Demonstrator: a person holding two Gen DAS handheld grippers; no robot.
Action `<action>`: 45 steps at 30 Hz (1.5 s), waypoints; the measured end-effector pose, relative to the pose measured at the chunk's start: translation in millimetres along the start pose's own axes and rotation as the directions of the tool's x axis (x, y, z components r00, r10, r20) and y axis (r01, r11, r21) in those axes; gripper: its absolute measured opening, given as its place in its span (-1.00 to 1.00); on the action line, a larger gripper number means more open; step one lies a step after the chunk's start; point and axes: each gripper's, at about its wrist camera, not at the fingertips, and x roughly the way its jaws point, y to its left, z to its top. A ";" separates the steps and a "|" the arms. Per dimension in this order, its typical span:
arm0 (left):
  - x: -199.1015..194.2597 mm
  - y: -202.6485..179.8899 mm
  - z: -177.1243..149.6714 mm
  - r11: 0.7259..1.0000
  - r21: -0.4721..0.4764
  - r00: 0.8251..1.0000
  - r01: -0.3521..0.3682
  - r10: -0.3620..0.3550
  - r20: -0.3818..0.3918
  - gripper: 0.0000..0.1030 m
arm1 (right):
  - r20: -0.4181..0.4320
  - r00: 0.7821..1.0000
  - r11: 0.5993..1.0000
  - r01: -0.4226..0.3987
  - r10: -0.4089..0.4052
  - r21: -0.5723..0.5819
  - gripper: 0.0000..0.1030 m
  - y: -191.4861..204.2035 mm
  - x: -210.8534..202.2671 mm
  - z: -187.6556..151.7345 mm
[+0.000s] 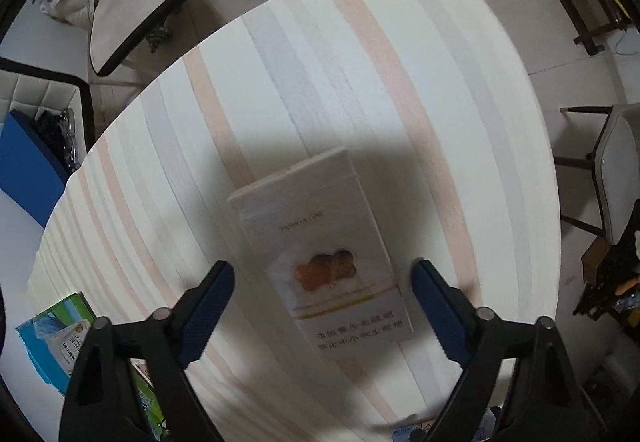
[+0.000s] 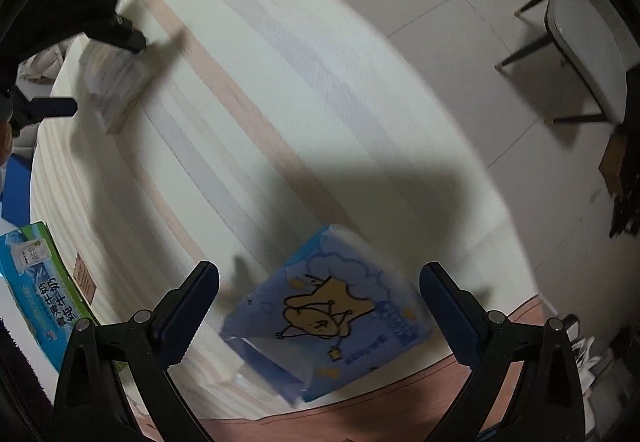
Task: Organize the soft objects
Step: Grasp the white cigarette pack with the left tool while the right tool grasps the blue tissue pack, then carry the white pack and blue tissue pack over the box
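Both claws, left claw (image 1: 322, 306) and right claw (image 2: 320, 306), stood wide over the counter (image 1: 360, 62), gripping nothing; white tissue pack (image 1: 320, 254) and blue tissue pack (image 2: 332, 322) remained unsorted.

White tissue pack (image 1: 320, 254), orange bear print; blue tissue pack (image 2: 332, 318), yellow bear; pastel-striped tablecloth (image 1: 360, 74).

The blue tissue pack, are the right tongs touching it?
Apart. The right wrist view shows the right tongs open, with striped cloth visible between each finger and the blue tissue pack.
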 end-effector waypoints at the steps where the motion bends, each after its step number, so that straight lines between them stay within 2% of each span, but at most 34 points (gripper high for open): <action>1: -2.4 -1.7 -2.5 1.000 0.005 1.000 0.009 -0.009 0.005 0.38 | -0.003 1.000 1.000 0.004 -0.004 0.008 0.99 -1.4 3.6 -0.2; 2: -5.1 -3.9 -5.4 1.000 0.007 1.000 0.009 -0.009 0.009 0.21 | -0.001 1.000 1.000 0.010 -0.010 0.023 0.99 -4.3 7.8 0.5; 6: -6.8 -17.8 -15.0 0.997 0.048 0.997 -0.067 0.065 0.036 0.15 | 0.028 0.999 0.998 0.040 -0.041 0.047 0.99 -3.8 9.7 -3.3; 9: -7.9 -16.3 -23.4 0.996 0.045 0.996 -0.075 0.073 0.044 0.11 | 0.031 0.997 0.997 0.067 -0.069 0.037 0.97 1.7 9.3 -6.2; 11: -9.4 -13.2 -29.6 0.996 0.045 0.996 -0.083 0.081 0.049 0.10 | 0.047 0.993 0.994 0.107 -0.107 0.008 0.87 7.9 8.4 -6.8; 13: -11.6 -11.5 -37.3 0.996 0.041 0.996 -0.079 0.077 0.054 0.10 | 0.090 0.985 0.989 0.147 -0.145 -0.015 0.42 11.8 -0.5 -8.0; 14: -13.4 -9.7 -41.7 0.997 0.038 0.996 -0.073 0.071 0.055 0.09 | 0.103 0.984 0.989 0.150 -0.147 -0.019 0.27 16.1 -4.6 -9.6; 15: -15.7 -7.8 -45.9 0.997 0.034 0.996 -0.067 0.065 0.057 0.09 | 0.105 0.984 0.989 0.150 -0.146 -0.022 0.00 20.1 -8.6 -10.7; 16: -18.3 -7.7 -50.9 0.998 0.033 0.997 -0.059 0.057 0.060 0.09 | 0.102 0.985 0.990 0.140 -0.137 -0.022 -0.10 19.1 -9.9 -10.8; 19: -20.3 7.6 -59.3 0.999 0.033 0.997 -0.038 0.036 0.071 0.08 | 0.085 0.993 0.997 0.078 -0.077 -0.005 -0.24 8.0 -15.1 -11.8; 26: -37.8 25.6 -86.5 1.000 0.024 0.993 0.009 -0.012 0.117 0.08 | 0.103 0.995 1.000 -0.013 0.012 0.004 -0.36 -6.8 -33.5 -21.8; 33: -73.2 56.9 -126.5 0.998 0.010 0.979 0.067 -0.067 0.195 0.08 | 0.162 0.985 0.998 -0.045 0.053 -0.053 -0.39 -7.9 -64.1 -30.0; 36: -94.0 82.6 -153.7 0.994 -0.016 0.966 0.107 -0.100 0.238 0.07 | 0.194 0.978 0.992 -0.050 0.072 -0.114 -0.39 8.6 -87.5 -39.1; 39: -111.2 124.2 -186.3 0.986 -0.060 0.949 0.158 -0.135 0.284 0.08 | 0.210 0.973 0.981 -0.059 0.098 -0.186 -0.39 32.0 -107.8 -52.3; 43: -121.0 181.5 -234.2 0.974 -0.139 0.939 0.181 -0.129 0.319 0.08 | 0.212 0.969 0.948 -0.058 0.129 -0.312 -0.39 81.1 -128.1 -75.3; 45: -121.6 213.4 -258.1 0.964 -0.186 0.939 0.188 -0.121 0.323 0.07 | 0.212 0.967 0.917 -0.049 0.143 -0.395 -0.39 118.7 -137.6 -92.5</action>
